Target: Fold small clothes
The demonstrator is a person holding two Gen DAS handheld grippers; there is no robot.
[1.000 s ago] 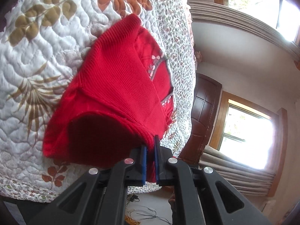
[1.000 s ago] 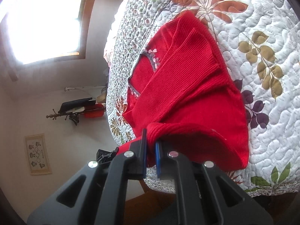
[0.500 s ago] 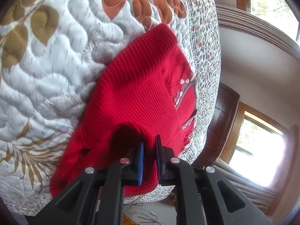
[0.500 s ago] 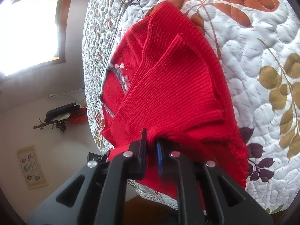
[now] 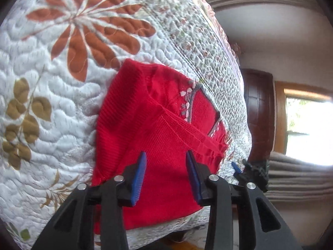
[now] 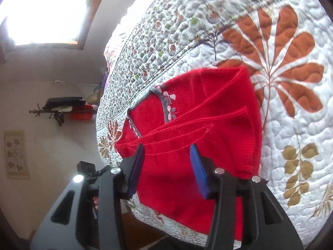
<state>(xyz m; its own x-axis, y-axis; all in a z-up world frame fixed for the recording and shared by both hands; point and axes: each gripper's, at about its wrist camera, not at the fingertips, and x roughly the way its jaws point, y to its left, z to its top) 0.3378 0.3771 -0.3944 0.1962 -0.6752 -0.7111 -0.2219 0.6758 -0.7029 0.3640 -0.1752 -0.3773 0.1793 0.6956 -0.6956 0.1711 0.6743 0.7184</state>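
A small red knit sweater lies folded over on itself on a quilted bedspread, near the bed's edge. Grey trim with pale flowers shows at its neckline. My left gripper stands open just over the folded cloth, nothing between its blue pads. My right gripper is open too, above the same fold, holding nothing. The tip of the right gripper shows in the left wrist view, and the left gripper's body in the right wrist view.
The quilt has orange and olive leaf prints and a flowered border along the edge. Beyond the bed are a dark wooden door, bright windows with curtains, and a wall shelf with red items.
Both grippers were shut on the sweater's lifted hem, carried it forward over the body, and have now opened and let it go; the sweater lies flat, folded in half.
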